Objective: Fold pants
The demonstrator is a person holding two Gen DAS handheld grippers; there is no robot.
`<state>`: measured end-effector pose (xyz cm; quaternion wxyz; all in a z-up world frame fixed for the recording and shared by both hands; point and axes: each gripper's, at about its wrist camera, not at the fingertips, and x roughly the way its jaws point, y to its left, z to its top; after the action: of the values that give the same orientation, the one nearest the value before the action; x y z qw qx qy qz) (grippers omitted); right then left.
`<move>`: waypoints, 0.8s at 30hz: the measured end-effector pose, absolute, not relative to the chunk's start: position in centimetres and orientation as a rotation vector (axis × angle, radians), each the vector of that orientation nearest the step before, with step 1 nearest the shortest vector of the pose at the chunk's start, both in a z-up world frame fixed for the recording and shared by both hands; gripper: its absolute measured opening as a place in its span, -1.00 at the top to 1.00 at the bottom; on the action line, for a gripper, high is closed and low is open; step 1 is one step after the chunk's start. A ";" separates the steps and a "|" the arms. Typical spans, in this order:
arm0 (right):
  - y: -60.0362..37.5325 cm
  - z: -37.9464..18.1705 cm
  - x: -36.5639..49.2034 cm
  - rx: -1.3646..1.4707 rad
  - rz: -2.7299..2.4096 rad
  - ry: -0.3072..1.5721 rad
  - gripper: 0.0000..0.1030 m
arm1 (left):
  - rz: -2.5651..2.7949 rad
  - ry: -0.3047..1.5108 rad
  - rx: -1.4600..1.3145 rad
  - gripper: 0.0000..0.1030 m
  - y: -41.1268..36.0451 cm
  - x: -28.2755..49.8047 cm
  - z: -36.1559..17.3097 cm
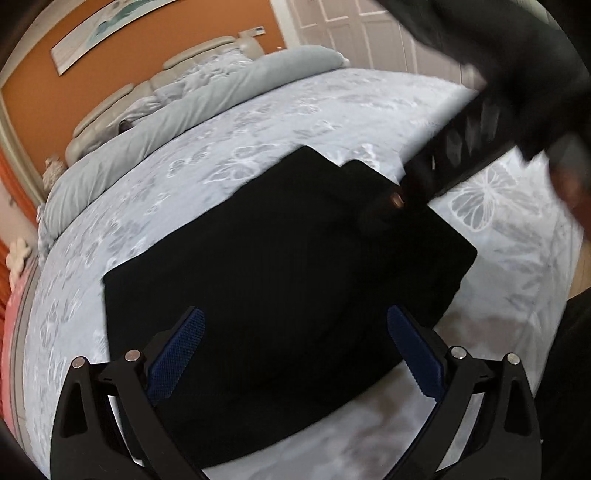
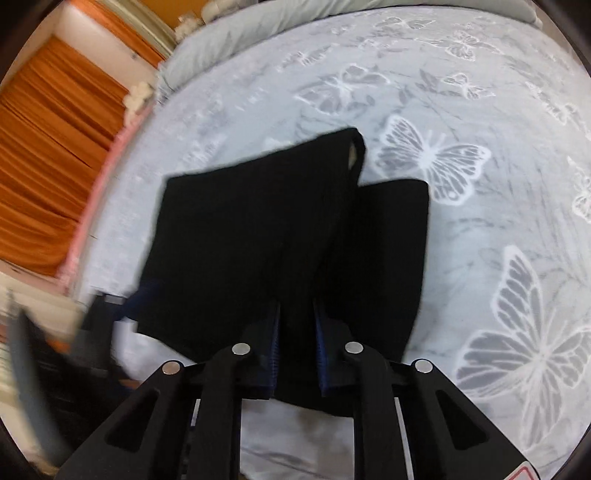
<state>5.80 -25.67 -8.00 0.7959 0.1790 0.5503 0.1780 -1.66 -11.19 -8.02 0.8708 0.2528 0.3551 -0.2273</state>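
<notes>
The black pants (image 1: 280,266) lie folded on the pale butterfly-print bedspread (image 1: 258,118). My left gripper (image 1: 295,347) is open above their near edge, its blue pads (image 1: 177,354) spread wide and empty. My right gripper (image 2: 297,332) is shut on a fold of the black pants (image 2: 251,236) and holds that edge up off the bed. The right gripper also shows in the left wrist view (image 1: 458,155), blurred, at the pants' far right corner by a brass button (image 1: 397,200).
The bedspread (image 2: 480,155) surrounds the pants. A grey duvet roll (image 1: 184,110) and a cushioned headboard (image 1: 122,107) lie at the bed's far end. Orange curtains (image 2: 55,147) hang to the left, with a pink bed edge (image 2: 107,177). White doors (image 1: 351,33) stand beyond the bed.
</notes>
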 end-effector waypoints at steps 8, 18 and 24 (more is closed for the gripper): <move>-26.2 -6.5 6.8 0.562 0.507 1.131 0.66 | -0.495 0.796 0.423 0.17 -12.5 1.2 -9.1; -25.9 -1.4 2.1 0.109 0.264 0.838 -0.10 | -0.479 0.766 -0.233 0.76 4.8 5.4 1.3; -14.1 -4.4 -0.8 -0.371 0.355 0.724 -0.10 | -0.302 0.636 -0.371 0.76 16.4 3.4 5.6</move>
<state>-0.82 -14.14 -4.40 0.9031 -0.1795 0.3503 0.1719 3.44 16.37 5.56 0.9219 -0.1807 0.3095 -0.1472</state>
